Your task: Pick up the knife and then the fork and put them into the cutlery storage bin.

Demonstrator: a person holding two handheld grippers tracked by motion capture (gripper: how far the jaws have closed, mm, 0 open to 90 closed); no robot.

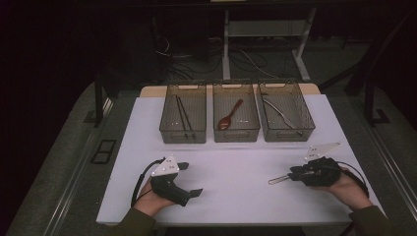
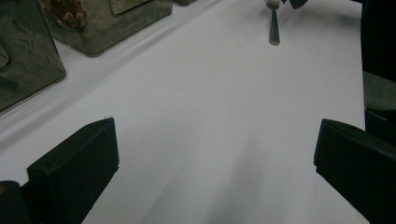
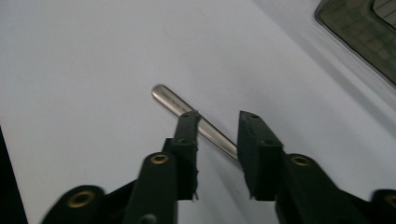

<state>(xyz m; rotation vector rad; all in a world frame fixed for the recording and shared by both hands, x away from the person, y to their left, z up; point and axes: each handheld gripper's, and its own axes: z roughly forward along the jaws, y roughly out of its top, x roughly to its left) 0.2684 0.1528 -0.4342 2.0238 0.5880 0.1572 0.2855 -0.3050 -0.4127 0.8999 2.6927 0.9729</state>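
Two right fingers (image 3: 187, 140) stand narrowly apart, a metal handle (image 3: 180, 106) running between them without being pinched; it lies on the white desk (image 1: 236, 172) by the right gripper (image 1: 294, 173). Left gripper (image 1: 192, 179) rests wide open and empty. Beyond sit three bins (image 1: 236, 135).

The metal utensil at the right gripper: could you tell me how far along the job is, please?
Done: chopsticks, a red spoon and a silver utensil lie in the three bins. In hand: the right gripper straddles the metal handle, jaws apart, not gripping. Left: grasp and bin it.
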